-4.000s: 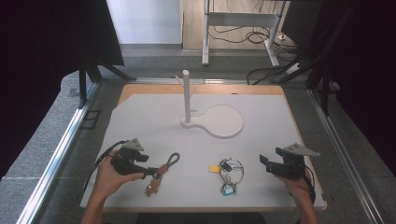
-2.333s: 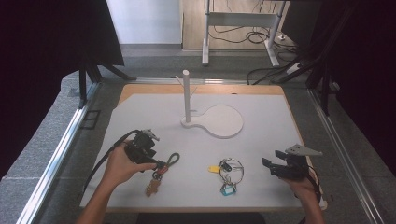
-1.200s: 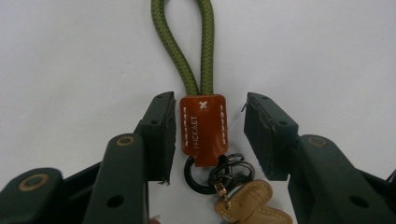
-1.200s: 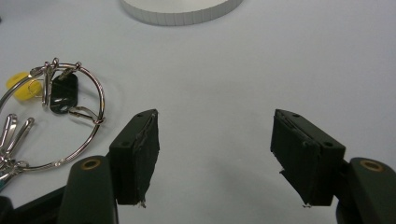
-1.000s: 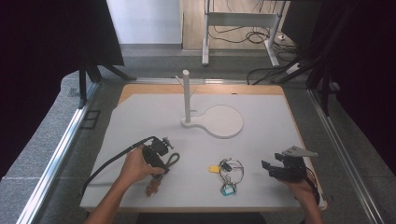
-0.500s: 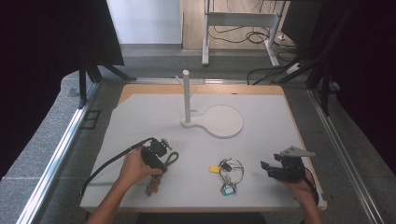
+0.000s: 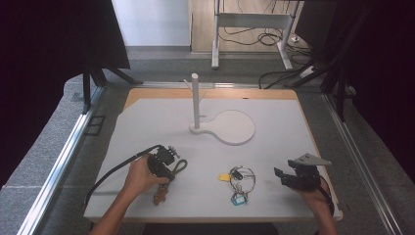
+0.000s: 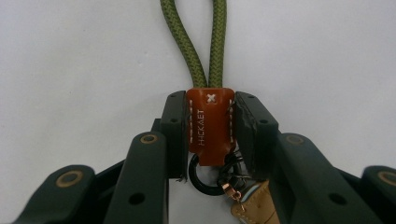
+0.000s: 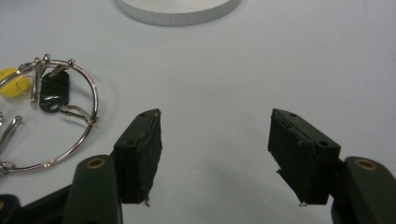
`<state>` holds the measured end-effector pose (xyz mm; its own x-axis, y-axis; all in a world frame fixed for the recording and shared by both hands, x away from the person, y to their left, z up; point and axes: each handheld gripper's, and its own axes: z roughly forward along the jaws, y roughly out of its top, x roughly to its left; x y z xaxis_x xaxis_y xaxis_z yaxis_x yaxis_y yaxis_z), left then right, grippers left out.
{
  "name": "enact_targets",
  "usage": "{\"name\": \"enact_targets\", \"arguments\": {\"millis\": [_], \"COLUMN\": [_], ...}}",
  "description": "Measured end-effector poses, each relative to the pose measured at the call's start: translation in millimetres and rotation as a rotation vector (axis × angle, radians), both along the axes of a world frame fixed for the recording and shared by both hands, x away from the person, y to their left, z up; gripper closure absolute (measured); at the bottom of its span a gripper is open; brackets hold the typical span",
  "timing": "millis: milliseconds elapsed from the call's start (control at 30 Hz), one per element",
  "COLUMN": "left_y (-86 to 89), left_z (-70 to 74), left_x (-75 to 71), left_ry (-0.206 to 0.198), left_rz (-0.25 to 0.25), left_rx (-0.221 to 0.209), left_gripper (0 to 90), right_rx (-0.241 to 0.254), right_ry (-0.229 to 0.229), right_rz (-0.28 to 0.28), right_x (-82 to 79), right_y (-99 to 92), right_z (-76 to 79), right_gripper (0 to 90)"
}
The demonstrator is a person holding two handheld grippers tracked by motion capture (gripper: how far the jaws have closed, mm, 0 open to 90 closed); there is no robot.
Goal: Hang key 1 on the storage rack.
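A: Near the front left of the white mat, the left gripper has just been closing, and its pads now press on the brown leather tab of the lanyard keychain. A second ago those jaws stood apart over it.

B: So that counts as a grip?

A: It looks like one. The tab sits squarely between both pads, the green cord loop runs out ahead on the mat, and a black ring hangs below the tab. Four seconds ago the left hand was farther left, clear of the keychain.

B: And the right gripper?

A: Its jaws stand wide with bare mat between them. The key ring lies just beside its left jaw, untouched.

B: What follows from that?

A: Probably a lift, perhaps toward the white peg stand farther back. The keychain lies flat on the mat, not yet raised.
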<state>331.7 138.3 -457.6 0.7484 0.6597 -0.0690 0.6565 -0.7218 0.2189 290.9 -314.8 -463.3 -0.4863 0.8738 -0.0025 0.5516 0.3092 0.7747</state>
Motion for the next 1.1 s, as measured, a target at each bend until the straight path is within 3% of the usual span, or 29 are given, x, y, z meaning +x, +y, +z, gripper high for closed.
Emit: {"name": "enact_targets", "arguments": {"millis": [100, 233, 400, 700, 800, 1100], "left_y": [1.2, 5.4, 19.9, 32.1, 39.4, 46.6], "left_z": [1.6, 9.9, 29.2, 53.5, 66.0, 78.1], "left_x": [0.2, -1.4, -1.4, -5.8, -5.9, 0.4], "left_ry": [0.016, 0.005, -0.021, -0.067, -0.102, -0.12], "left_rz": [-0.012, -0.014, -0.001, -0.011, -0.013, -0.007], "left_rx": [-0.023, -0.073, -0.171, -0.247, -0.283, -0.323], "left_gripper": [67.1, 67.1, 67.1, 67.2, 67.2, 67.2], "right_rx": [0.004, 0.012, 0.02, 0.016, 0.018, 0.018], "right_ry": [-0.012, -0.022, -0.016, 0.001, -0.001, 0.004], "right_rz": [-0.016, -0.026, -0.031, -0.024, -0.022, -0.025], "right_x": [-0.1, -0.5, -0.9, -0.6, -1.3, -0.7], "right_y": [-2.8, -5.2, -8.0, -6.2, -5.7, -7.5], "right_z": [0.3, 1.6, 1.7, -0.1, 0.6, -0.6], "right_gripper": [35.1, 35.2, 35.2, 35.2, 35.2, 35.2]}}
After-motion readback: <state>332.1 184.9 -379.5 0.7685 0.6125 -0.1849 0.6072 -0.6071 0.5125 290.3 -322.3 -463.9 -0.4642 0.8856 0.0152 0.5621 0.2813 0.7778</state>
